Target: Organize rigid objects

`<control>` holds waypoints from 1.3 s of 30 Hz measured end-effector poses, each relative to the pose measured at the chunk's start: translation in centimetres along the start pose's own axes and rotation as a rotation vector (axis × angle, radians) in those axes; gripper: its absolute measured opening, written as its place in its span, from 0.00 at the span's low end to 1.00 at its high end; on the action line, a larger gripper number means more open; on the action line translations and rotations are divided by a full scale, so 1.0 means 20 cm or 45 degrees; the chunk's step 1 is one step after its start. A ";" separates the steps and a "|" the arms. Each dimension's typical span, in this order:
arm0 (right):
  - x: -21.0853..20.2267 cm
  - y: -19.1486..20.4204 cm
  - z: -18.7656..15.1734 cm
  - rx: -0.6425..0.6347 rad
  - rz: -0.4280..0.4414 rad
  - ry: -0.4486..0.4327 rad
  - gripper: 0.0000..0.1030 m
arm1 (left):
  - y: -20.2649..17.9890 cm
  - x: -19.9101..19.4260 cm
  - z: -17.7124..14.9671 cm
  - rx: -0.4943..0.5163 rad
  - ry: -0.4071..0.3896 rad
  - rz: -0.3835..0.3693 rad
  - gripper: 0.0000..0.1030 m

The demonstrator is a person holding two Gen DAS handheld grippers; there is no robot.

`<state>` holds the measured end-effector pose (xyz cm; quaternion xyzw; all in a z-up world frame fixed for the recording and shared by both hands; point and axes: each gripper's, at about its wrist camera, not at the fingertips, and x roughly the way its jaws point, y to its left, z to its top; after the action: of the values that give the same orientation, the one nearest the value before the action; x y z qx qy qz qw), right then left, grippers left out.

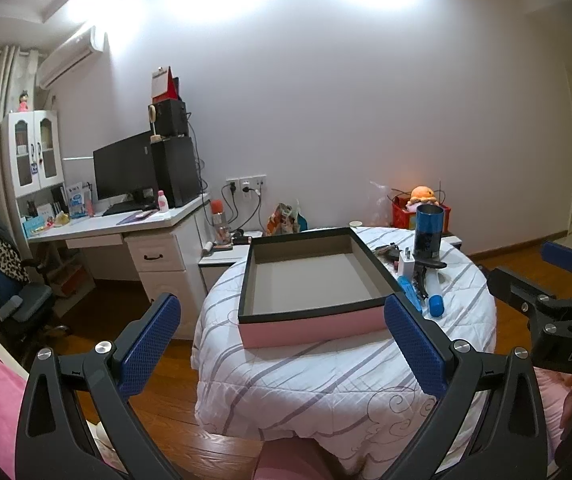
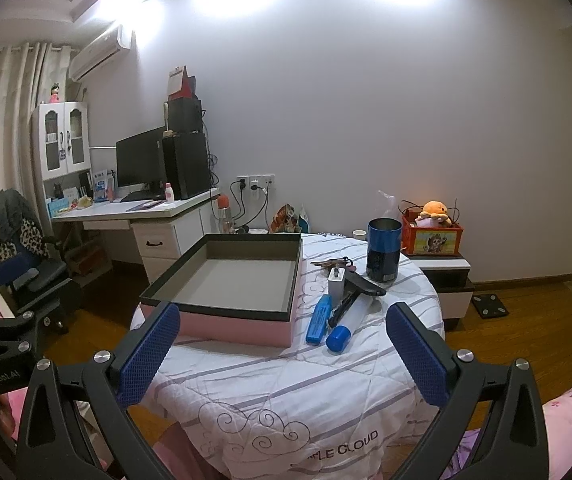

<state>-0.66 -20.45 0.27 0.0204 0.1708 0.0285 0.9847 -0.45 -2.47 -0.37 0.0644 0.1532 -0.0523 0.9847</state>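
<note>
The round table (image 2: 286,392) in front of me is the biggest thing here, draped in a white quilted cover with grey-purple stripes. On its left half sits the shallow pink box (image 2: 230,280) with a black rim, its grey inside bare. My left gripper (image 1: 282,344) hovers short of the box's near edge with its blue pads spread wide and nothing between them; my right gripper (image 2: 282,352) hangs over the table's near side, likewise wide apart and holding nothing. To the right of the box the loose items lie in a cluster on the cover. The blue metal tumbler (image 2: 384,250) stands upright at the far right of the group. Just in front of it lies a black tool (image 2: 360,285), resting across the other pieces. A white tube with a blue cap (image 2: 344,327) lies beside a blue highlighter (image 2: 319,320), both pointing toward me, the highlighter just beside the box's right wall. A white charger (image 2: 336,284) stands behind them, and a small bunch of keys (image 2: 332,263) lies behind that, near the tumbler.
</note>
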 end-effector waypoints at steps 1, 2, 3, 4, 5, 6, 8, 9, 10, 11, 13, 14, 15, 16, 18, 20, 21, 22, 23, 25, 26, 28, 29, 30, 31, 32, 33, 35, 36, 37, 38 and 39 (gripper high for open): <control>0.00 0.00 0.00 -0.002 -0.001 0.001 1.00 | 0.00 0.00 0.00 -0.002 -0.001 0.002 1.00; 0.00 0.00 0.00 -0.003 -0.003 0.002 1.00 | 0.00 0.00 0.00 -0.003 -0.001 0.001 1.00; 0.00 0.00 0.00 -0.004 -0.003 0.003 1.00 | 0.00 -0.01 0.00 -0.005 -0.005 0.000 1.00; 0.00 0.00 0.00 -0.005 -0.004 0.004 1.00 | 0.00 -0.01 0.00 -0.008 -0.009 -0.001 1.00; 0.00 0.00 0.00 -0.005 -0.005 0.006 1.00 | 0.00 -0.01 0.00 -0.007 -0.008 0.001 1.00; 0.01 0.00 0.00 -0.003 -0.006 0.008 1.00 | 0.00 -0.01 0.00 -0.010 -0.012 0.002 1.00; 0.01 0.00 0.00 -0.003 -0.006 0.012 1.00 | 0.00 -0.01 0.01 -0.015 -0.020 -0.007 1.00; 0.01 0.00 0.00 -0.004 -0.006 0.014 1.00 | 0.00 -0.02 0.01 -0.022 -0.027 -0.011 1.00; 0.01 0.01 -0.01 -0.005 -0.006 0.015 1.00 | 0.01 -0.02 0.01 -0.028 -0.036 -0.012 1.00; 0.01 0.01 -0.01 -0.006 -0.006 0.015 1.00 | 0.01 -0.03 0.01 -0.034 -0.048 -0.010 1.00; 0.01 0.01 -0.01 -0.007 -0.006 0.017 1.00 | 0.01 -0.04 0.02 -0.038 -0.065 -0.008 1.00; 0.01 0.01 -0.01 -0.008 -0.007 0.017 1.00 | 0.01 -0.04 0.02 -0.035 -0.063 -0.007 1.00; 0.01 0.01 -0.01 -0.009 -0.006 0.015 1.00 | 0.01 -0.04 0.02 -0.033 -0.064 -0.004 1.00; 0.01 0.01 -0.01 -0.010 -0.005 0.018 1.00 | 0.01 -0.04 0.02 -0.030 -0.063 -0.004 1.00; 0.01 0.01 -0.01 -0.013 -0.003 0.022 1.00 | 0.01 -0.04 0.02 -0.027 -0.060 -0.006 1.00; 0.01 0.01 -0.01 -0.016 -0.004 0.025 1.00 | 0.01 -0.04 0.02 -0.025 -0.060 -0.007 1.00; 0.01 0.01 -0.01 -0.017 -0.003 0.026 1.00 | 0.01 -0.04 0.02 -0.026 -0.059 -0.007 1.00; 0.01 0.01 -0.01 -0.019 -0.003 0.027 1.00 | 0.01 -0.04 0.02 -0.025 -0.058 -0.009 1.00; 0.01 0.01 -0.01 -0.020 -0.003 0.027 1.00 | 0.01 -0.04 0.02 -0.023 -0.057 -0.008 1.00; 0.01 0.01 -0.01 -0.018 -0.004 0.029 1.00 | 0.01 -0.04 0.02 -0.024 -0.059 -0.005 1.00; 0.01 0.01 -0.01 -0.018 -0.004 0.029 1.00 | 0.01 -0.04 0.01 -0.024 -0.059 -0.007 1.00; 0.01 0.01 -0.01 -0.018 -0.004 0.029 1.00 | 0.01 -0.04 0.02 -0.026 -0.060 -0.005 1.00; 0.01 0.01 -0.01 -0.018 -0.004 0.028 1.00 | 0.01 -0.04 0.01 -0.025 -0.061 -0.007 1.00; 0.01 0.01 -0.01 -0.018 -0.004 0.029 1.00 | 0.01 -0.04 0.02 -0.025 -0.061 -0.005 1.00; 0.01 0.01 -0.01 -0.018 -0.003 0.028 1.00 | 0.01 -0.04 0.02 -0.023 -0.058 -0.005 1.00; 0.01 0.01 -0.01 -0.018 -0.003 0.028 1.00 | 0.01 -0.04 0.01 -0.021 -0.057 -0.003 1.00; 0.01 0.01 -0.01 -0.019 -0.003 0.031 1.00 | 0.01 -0.04 0.01 -0.022 -0.059 -0.003 1.00; 0.01 0.01 -0.01 -0.020 -0.004 0.033 1.00 | 0.02 -0.04 0.01 -0.021 -0.055 -0.001 1.00; 0.01 0.01 -0.01 -0.019 -0.003 0.032 1.00 | 0.02 -0.03 0.01 -0.022 -0.052 -0.001 1.00; 0.01 0.01 -0.01 -0.019 -0.001 0.033 1.00 | 0.02 -0.03 0.01 -0.022 -0.047 -0.002 1.00; 0.02 0.01 -0.02 -0.018 0.000 0.033 1.00 | 0.03 -0.02 0.01 -0.019 -0.042 0.000 1.00; 0.02 0.01 -0.01 -0.020 0.001 0.035 1.00 | 0.03 0.00 0.01 -0.016 -0.038 0.004 1.00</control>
<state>-0.37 -20.26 -0.10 0.0125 0.1841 0.0304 0.9823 -0.36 -1.97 -0.19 0.0577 0.1388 -0.0509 0.9873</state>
